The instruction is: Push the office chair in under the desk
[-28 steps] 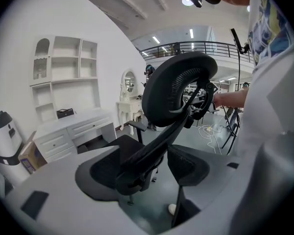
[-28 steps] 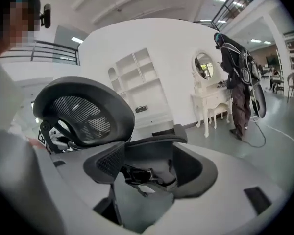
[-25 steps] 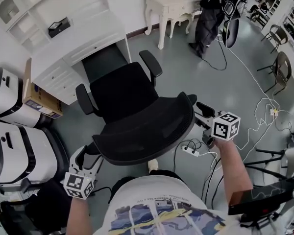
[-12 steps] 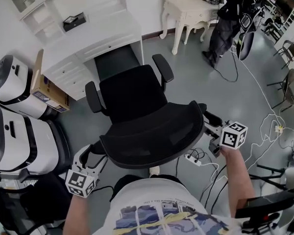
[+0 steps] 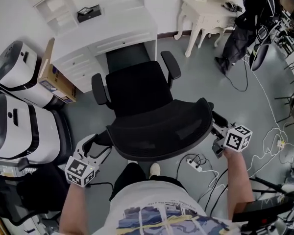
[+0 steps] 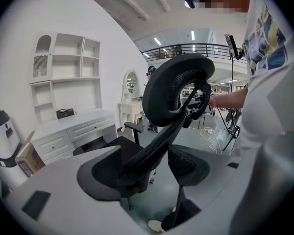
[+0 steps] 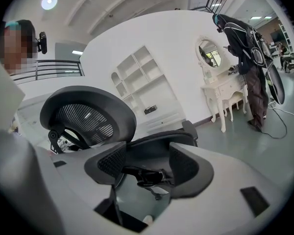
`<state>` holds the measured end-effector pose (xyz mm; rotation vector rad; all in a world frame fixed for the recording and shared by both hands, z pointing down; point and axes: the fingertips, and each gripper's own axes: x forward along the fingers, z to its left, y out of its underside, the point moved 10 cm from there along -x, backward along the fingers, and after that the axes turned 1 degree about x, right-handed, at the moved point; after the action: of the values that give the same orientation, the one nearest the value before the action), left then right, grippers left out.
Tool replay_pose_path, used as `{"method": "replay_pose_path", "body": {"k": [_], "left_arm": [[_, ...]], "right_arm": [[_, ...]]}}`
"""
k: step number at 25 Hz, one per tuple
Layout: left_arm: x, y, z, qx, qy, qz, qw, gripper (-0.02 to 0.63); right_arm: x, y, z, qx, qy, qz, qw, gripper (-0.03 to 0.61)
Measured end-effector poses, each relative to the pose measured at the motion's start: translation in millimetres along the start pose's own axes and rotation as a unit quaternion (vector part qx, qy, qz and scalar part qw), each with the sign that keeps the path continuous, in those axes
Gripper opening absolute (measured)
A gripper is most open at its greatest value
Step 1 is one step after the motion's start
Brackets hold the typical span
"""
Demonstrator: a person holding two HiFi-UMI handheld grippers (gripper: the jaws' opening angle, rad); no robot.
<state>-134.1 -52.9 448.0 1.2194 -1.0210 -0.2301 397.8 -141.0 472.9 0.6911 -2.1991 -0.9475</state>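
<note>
Two hand-held grippers flank the backrest of the chair. The chair stands on the floor facing the kneehole of the white surface, seat front near the opening but not yet under it.

Left hand-held gripper: jaws apart at the backrest's lower left edge, clamping nothing. Right hand-held gripper: jaws wide, having just closed a little, beside the right edge, with nothing pressed between the pads.

Handling, as judged: the chair is bulky and fairly heavy but should roll freely on its base. The mesh backrest will give and may recline. You should bear on its stiff outer frame, low down and evenly on both sides. Uneven pressure will likely swivel the seat.

Clearances: the armrests look about as wide as the kneehole. Keep the chair square, or they may meet the sides of the opening. A box sits left of the surface, off the path. Cables lie on the floor just behind the chair on the right, so mind your step. Open floor lies to the right.
</note>
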Motion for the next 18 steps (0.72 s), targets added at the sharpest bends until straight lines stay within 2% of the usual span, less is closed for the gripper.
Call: {"method": "replay_pose_path", "body": {"k": [7,12,15,18], "left_arm": [[14,-4,24,-0.004,0.024,-0.008,0.9997,0.307],[19,-3,45,-0.006,0.048,-0.013,0.9987,0.307],[22,-5,58,-0.005,0.053,-0.017,0.9984,0.307],[27,-7,72,-0.005,0.054,-0.02,0.9983,0.308]], "right_arm": [[26,-15,-3,-0.004,0.005,-0.004,1.0,0.247],[41,-27,3,-0.039,0.02,0.013,0.999,0.239],[50,-40,7,-0.067,0.032,0.032,0.997,0.272],[58,-44,4,-0.066,0.033,0.033,0.997,0.282]]}}
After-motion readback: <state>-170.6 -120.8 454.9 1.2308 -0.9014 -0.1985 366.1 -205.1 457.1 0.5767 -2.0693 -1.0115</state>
